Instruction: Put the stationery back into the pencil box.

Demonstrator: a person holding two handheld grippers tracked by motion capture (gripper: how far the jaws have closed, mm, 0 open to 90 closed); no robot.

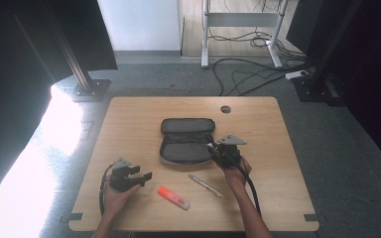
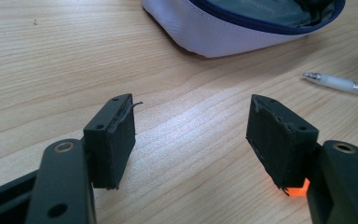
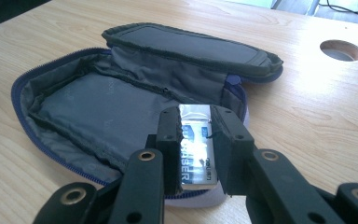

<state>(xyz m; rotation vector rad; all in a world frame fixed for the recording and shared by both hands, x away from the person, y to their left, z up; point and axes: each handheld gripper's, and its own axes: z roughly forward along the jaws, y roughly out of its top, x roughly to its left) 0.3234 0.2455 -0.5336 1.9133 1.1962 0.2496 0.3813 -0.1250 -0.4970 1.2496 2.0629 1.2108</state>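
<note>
My right gripper (image 3: 193, 140) has its jaws clamped on a small white eraser (image 3: 195, 156) at the near rim of the open pencil case (image 3: 98, 112) in the middle of the desk (image 1: 129, 114); the grip covers only its sides, so I judge it could twist or drop onto the rim instead of inside. My left gripper (image 2: 191, 140) rests with jaws apart over bare desk, near the pen (image 2: 340, 84). The orange highlighter (image 2: 297, 189) is mostly hidden behind one jaw, and the eraser's label is partly covered.

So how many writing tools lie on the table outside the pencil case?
2. An orange highlighter lies near the front edge between the two hands, and a pen lies just right of it, in front of the open pencil case.
</note>
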